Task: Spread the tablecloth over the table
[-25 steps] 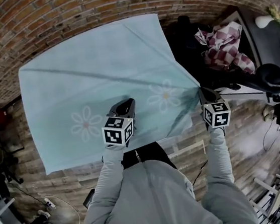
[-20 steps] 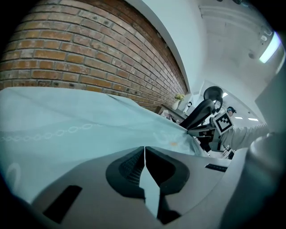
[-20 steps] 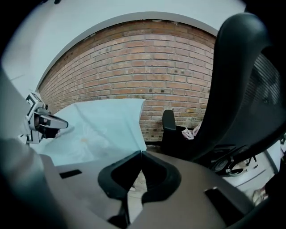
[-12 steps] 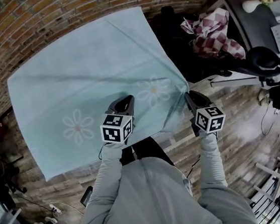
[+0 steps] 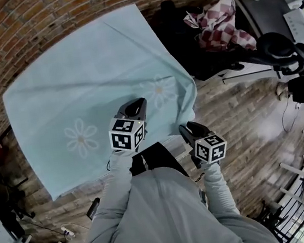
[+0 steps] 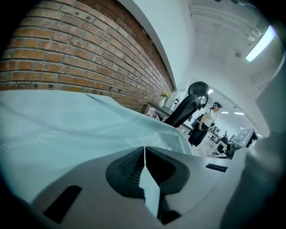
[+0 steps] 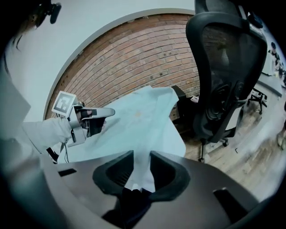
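A pale blue tablecloth (image 5: 82, 88) printed with white flowers lies spread over the table, and its near right corner hangs down. My left gripper (image 5: 134, 105) rests on the near part of the cloth. In the left gripper view its jaws (image 6: 144, 154) are shut on a fold of the tablecloth (image 6: 67, 129). My right gripper (image 5: 186, 129) is off the near right edge, close to my body. Its jaws (image 7: 140, 165) have just been opening, and a strip of the tablecloth (image 7: 138, 120) still runs loosely between them. The left gripper (image 7: 100, 114) also shows in the right gripper view.
A black office chair (image 7: 223, 76) stands to the right of the table on the wooden floor (image 5: 238, 107). A red-and-white checked cloth (image 5: 217, 22) lies on dark furniture at the back right. A brick wall (image 5: 46, 21) runs behind. A person (image 6: 205, 125) stands far off.
My right gripper has come left and in toward my body, away from the right corner, and its jaws have parted. The pulled-out corner has dropped back. The left gripper shifted slightly.
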Demonstrator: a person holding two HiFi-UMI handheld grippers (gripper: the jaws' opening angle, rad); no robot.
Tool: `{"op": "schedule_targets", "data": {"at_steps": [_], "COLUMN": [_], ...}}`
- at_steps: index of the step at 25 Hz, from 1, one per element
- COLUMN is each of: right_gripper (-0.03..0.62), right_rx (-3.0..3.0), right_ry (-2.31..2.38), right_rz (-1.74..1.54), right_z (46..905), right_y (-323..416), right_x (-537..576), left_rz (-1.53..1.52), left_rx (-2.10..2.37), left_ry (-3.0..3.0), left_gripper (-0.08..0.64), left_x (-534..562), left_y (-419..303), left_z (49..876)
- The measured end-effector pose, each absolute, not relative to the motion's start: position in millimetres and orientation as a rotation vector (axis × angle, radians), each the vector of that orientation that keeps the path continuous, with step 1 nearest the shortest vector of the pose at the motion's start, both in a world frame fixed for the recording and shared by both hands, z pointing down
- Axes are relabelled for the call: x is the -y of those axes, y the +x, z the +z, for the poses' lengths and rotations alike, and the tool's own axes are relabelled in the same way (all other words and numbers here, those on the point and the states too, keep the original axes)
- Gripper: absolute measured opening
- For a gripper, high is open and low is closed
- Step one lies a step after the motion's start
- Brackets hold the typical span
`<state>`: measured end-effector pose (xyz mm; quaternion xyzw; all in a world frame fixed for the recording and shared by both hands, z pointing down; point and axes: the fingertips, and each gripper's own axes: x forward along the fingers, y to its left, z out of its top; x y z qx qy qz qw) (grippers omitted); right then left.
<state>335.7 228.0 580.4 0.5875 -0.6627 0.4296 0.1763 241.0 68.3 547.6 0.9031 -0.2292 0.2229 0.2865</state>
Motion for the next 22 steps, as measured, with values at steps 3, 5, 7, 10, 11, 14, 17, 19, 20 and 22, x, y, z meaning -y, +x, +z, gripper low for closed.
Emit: {"op": "schedule_targets", "data": {"at_steps": [3,5,7,10,11,14,17,19,20,22], "right_gripper": [0.026,0.023,0.021,0.021,0.021,0.021,0.021,0.021,0.021,0.025], "right_rx": [1.819,1.765,1.689,1.578,1.548,1.48,1.434,1.419,1.414,1.413], "right_ry": [1.661,1.673,1.71,1.768,1.774,1.778,1.763,1.744,1.739,1.747], "right_rz": [1.083,1.03,1.0,0.972,0.957,0.933,0.944,0.968,0.988,1.029], "right_z": [582,581,579,579,580,588,604,615,621,628], "right_y": [335,346,369,414,428,465,491,496,497,496], "right_x": [-228,-233,-244,-259,-261,-258,-254,-251,-250,-246], "left_rz": [0.59,0.582,0.576,0.577,0.577,0.573,0.569,0.564,0.561,0.558], "left_rx": [0.592,0.583,0.577,0.565,0.563,0.565,0.584,0.601,0.609,0.625], "left_ry": [2.418,2.418,2.416,2.419,2.42,2.422,2.421,2.419,2.418,2.416], "left_gripper": [0.031,0.031,0.031,0.031,0.031,0.031,0.031,0.031,0.031,0.031], "left_x": [-71,-73,-75,-79,-79,-79,-74,-69,-66,-60], "left_y": [244,246,250,255,256,254,251,249,248,245], "left_z": [547,545,544,543,543,541,541,541,540,540]}}
